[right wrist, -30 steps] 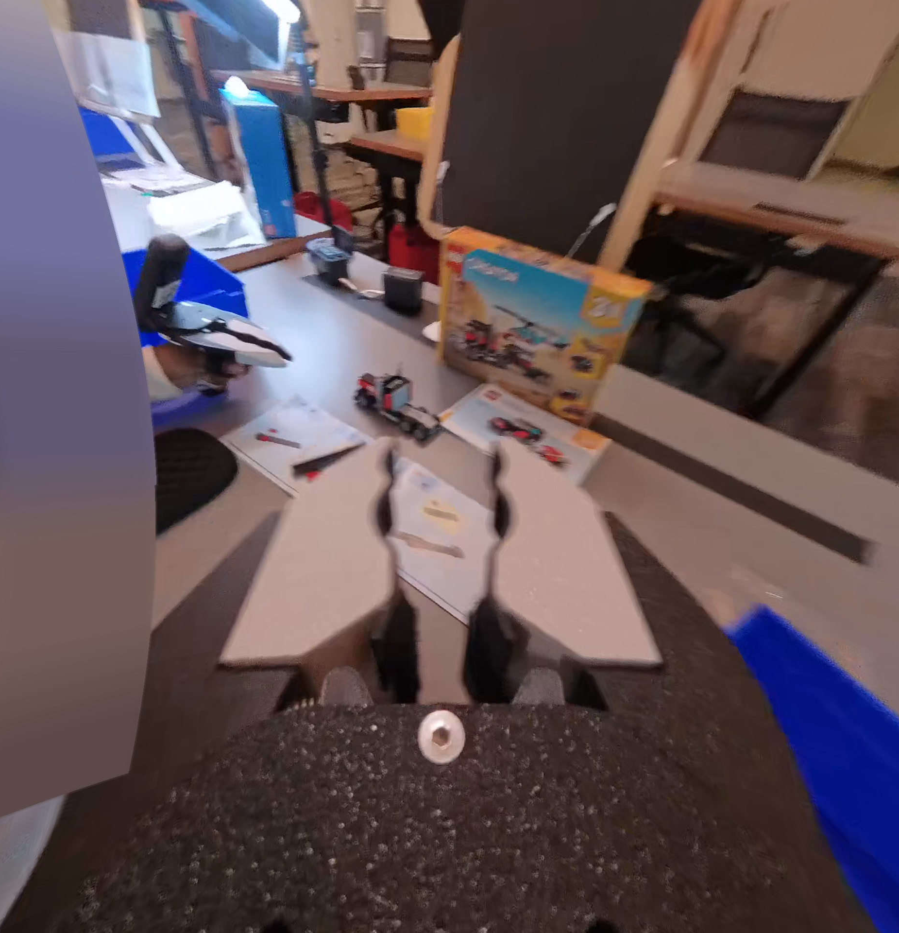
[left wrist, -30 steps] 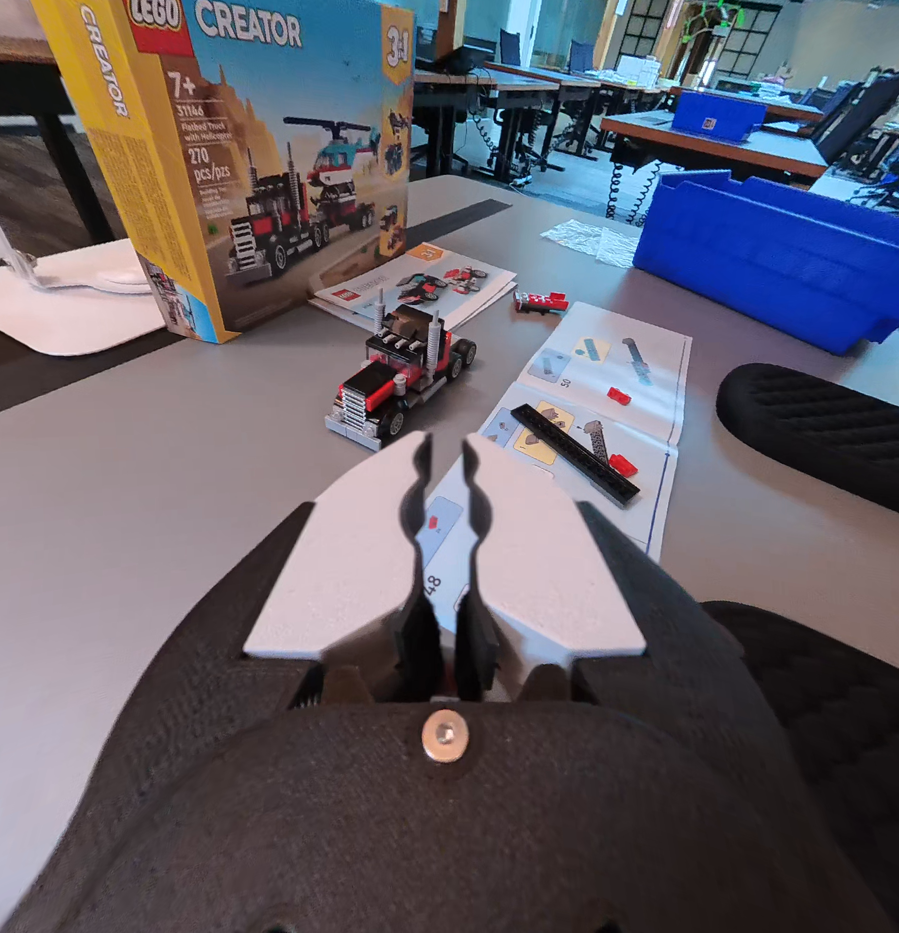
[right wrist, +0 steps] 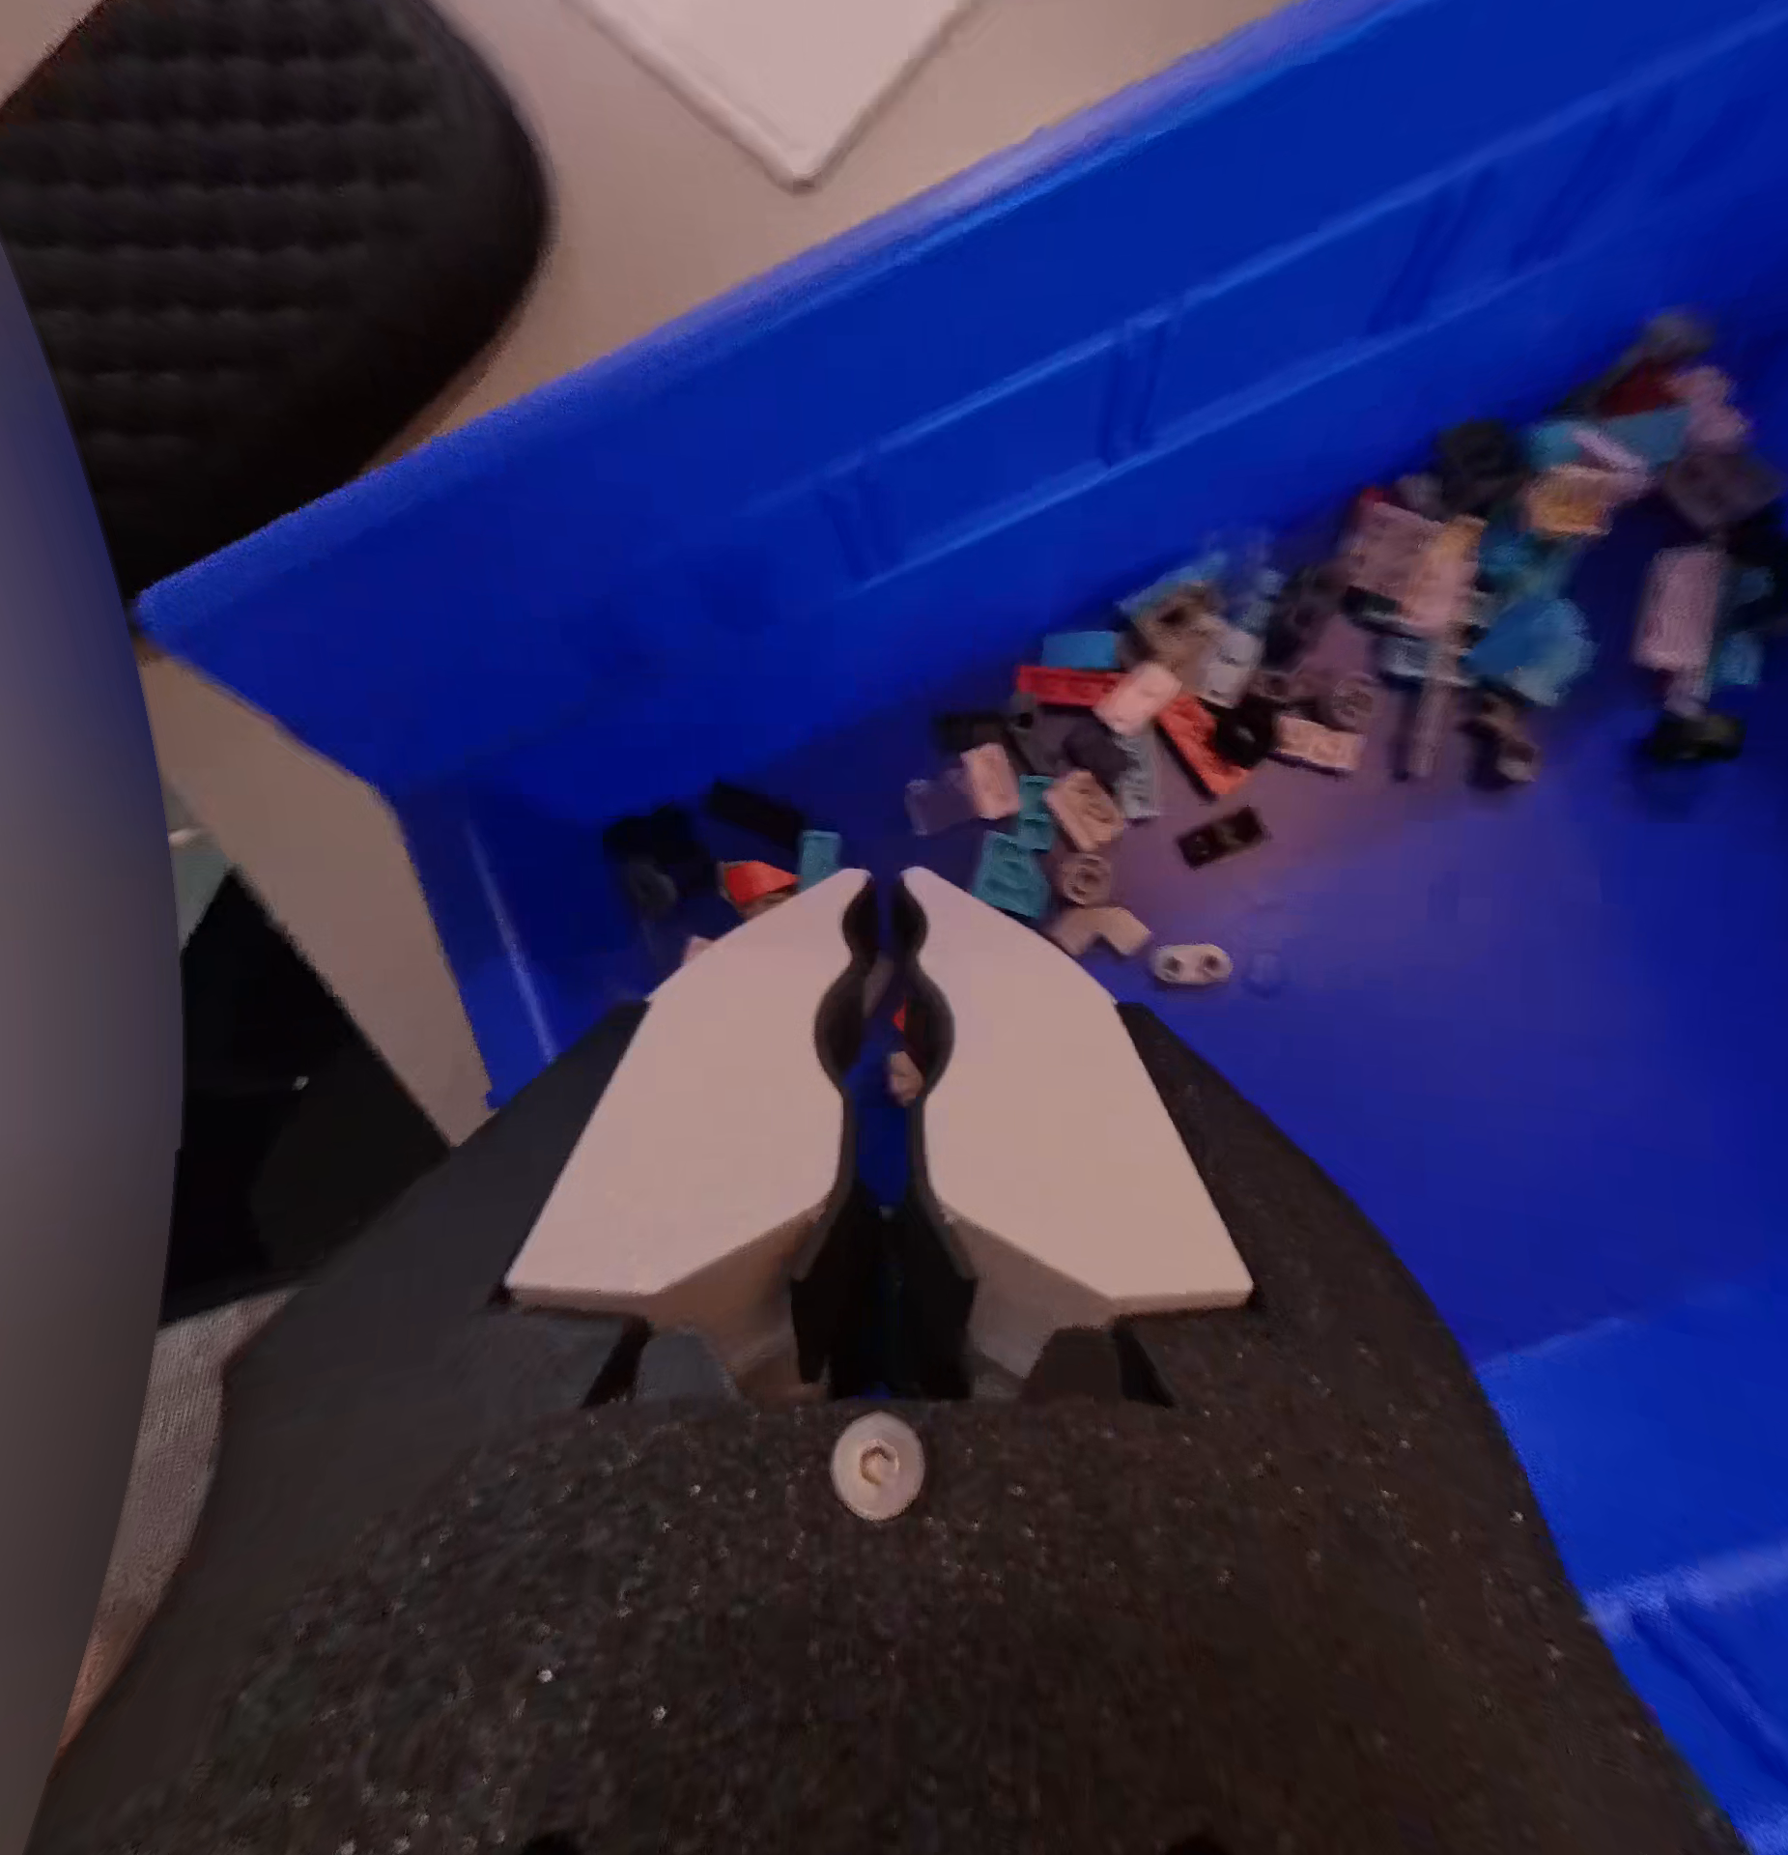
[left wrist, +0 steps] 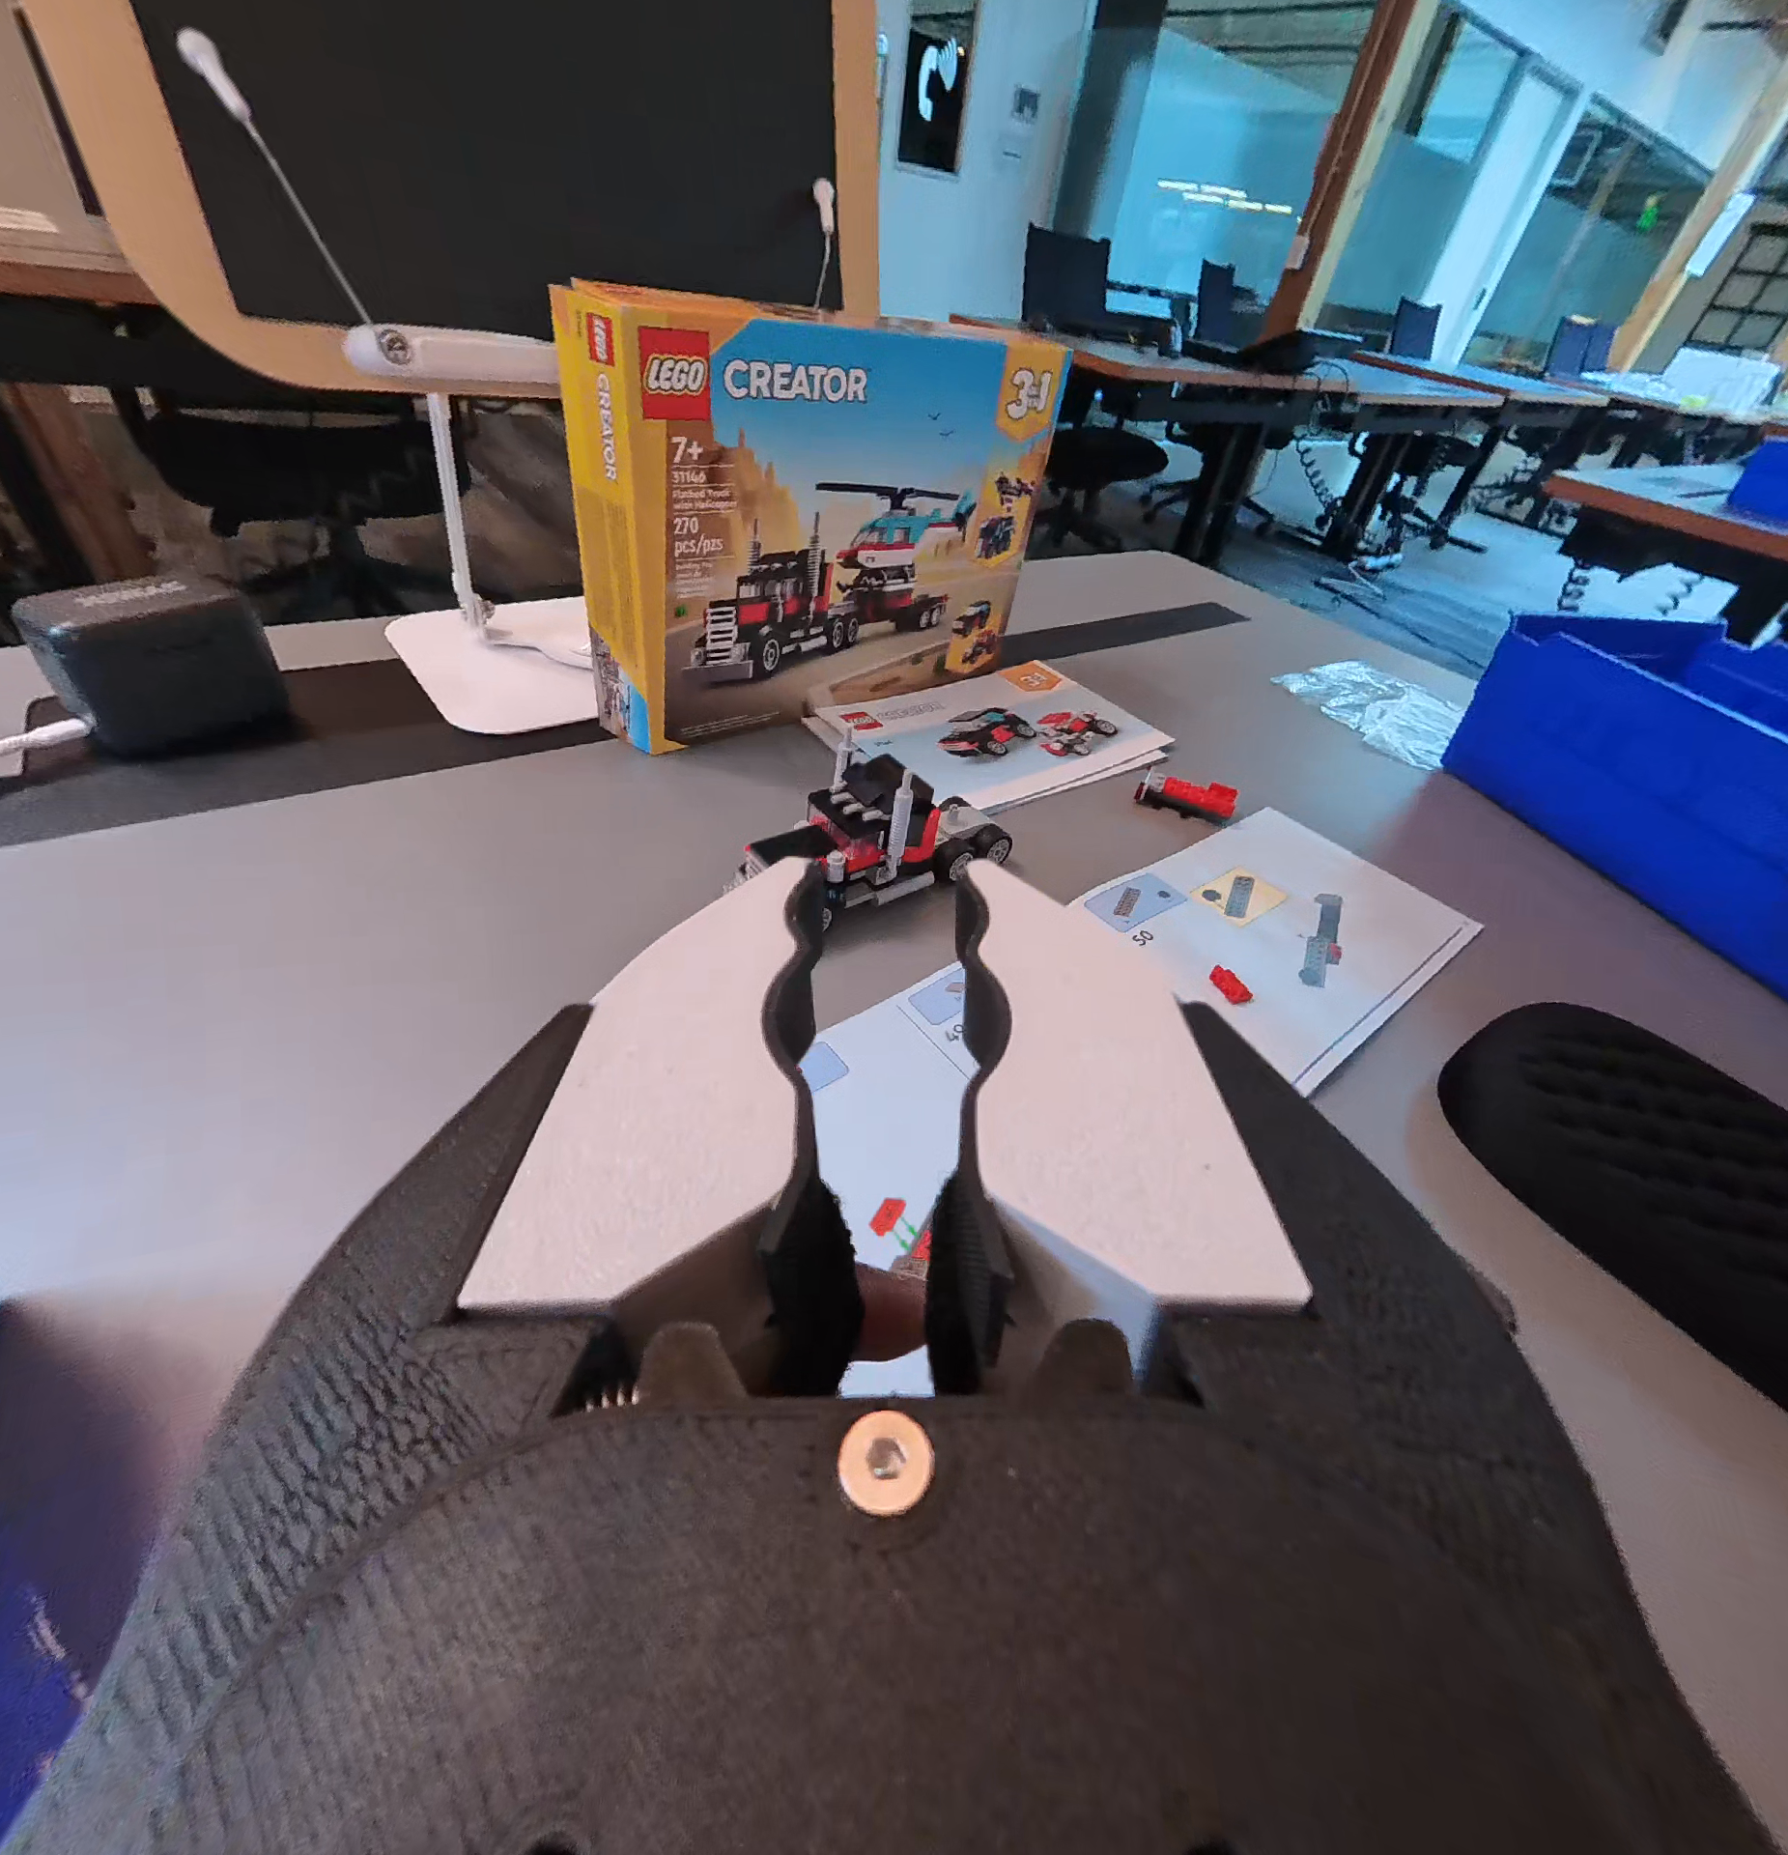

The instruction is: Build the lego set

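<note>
Right gripper [right wrist: 886, 883], fingertips nearly touching, grasp unclear, has swung from the table into the blue plastic bin [right wrist: 669, 562] over loose multicoloured bricks [right wrist: 1221, 703], likely fetching one. Left gripper [left wrist: 887, 878], now spread empty, hangs before the black-red truck [left wrist: 874, 838].

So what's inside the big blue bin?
The blue bin holds a pile of loose lego pieces: teal, red, black, tan. The right gripper hides some.

Left wrist view: bright, even daylight from windows at far right; sharp at centre | strong wide-angle bowing at edges | soft shadow on worktop [left wrist: 267, 1004] near edge, lower left | Right wrist view: dimmer, motion-blurred throughout; loose bricks [right wrist: 1371, 652] in blue bin [right wrist: 869, 452] smeared, purple cast on bin floor.
</note>
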`<action>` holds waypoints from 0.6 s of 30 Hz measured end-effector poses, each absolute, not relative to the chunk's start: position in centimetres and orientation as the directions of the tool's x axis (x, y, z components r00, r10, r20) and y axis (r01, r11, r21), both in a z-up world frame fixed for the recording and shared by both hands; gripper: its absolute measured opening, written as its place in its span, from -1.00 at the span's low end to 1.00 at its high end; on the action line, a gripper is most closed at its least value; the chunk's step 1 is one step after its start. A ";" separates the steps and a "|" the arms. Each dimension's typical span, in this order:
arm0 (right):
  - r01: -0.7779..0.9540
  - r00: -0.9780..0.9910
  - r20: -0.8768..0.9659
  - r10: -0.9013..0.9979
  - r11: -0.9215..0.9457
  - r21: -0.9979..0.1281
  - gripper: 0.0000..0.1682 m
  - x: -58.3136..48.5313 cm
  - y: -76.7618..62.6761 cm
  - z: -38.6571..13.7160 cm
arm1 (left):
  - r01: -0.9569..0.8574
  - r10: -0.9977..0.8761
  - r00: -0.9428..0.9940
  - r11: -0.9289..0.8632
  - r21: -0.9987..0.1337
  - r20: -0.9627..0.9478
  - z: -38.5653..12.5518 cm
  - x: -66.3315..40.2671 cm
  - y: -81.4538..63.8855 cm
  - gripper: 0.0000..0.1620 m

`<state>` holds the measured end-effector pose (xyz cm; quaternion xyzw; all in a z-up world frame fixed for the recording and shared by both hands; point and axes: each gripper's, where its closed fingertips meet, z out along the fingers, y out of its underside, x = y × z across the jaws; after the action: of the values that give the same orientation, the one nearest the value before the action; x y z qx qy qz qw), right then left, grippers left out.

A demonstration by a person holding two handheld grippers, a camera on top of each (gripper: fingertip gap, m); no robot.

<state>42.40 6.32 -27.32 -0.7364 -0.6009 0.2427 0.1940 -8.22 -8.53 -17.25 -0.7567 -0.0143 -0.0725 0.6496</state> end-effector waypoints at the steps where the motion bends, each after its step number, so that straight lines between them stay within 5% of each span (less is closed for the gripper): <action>1: 0.801 0.106 -0.136 0.985 -0.166 -0.576 -0.99 42.2 5.6 -27.6 | 0.131 -0.065 0.988 -0.149 -0.980 0.142 -17.3 -8.3 -8.6 -0.69; 4: 0.828 0.117 -0.071 0.991 -0.137 -0.544 -0.94 42.2 6.2 -28.1 | 0.169 -0.039 0.983 -0.147 -0.975 0.177 -17.6 -8.6 -8.8 -0.69; 7: 0.780 0.232 -0.058 0.971 -0.222 -0.585 -0.51 41.7 7.9 -27.5 | 0.171 -0.027 0.984 -0.155 -0.973 0.177 -17.8 -8.8 -8.8 -0.69; 8: 0.759 0.249 -0.077 0.965 -0.244 -0.604 -0.54 41.4 8.1 -27.3 | 0.166 -0.024 0.985 -0.159 -0.973 0.171 -17.8 -8.9 -8.8 -0.69; 10: 0.744 0.232 -0.086 0.969 -0.234 -0.626 -0.96 41.0 8.4 -27.1 | 0.152 -0.020 0.987 -0.170 -0.974 0.157 -17.9 -9.0 -8.6 -0.69; 18: 0.731 0.282 -0.049 0.958 -0.248 -0.635 -0.68 38.9 11.7 -27.1 | 0.140 -0.025 0.989 -0.178 -0.974 0.146 -17.8 -9.4 -8.0 -0.69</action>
<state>38.90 11.69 -27.06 -0.7584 -0.5570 0.2208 0.2567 -9.43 -7.98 -17.78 -0.7647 -0.0374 -0.0644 0.6401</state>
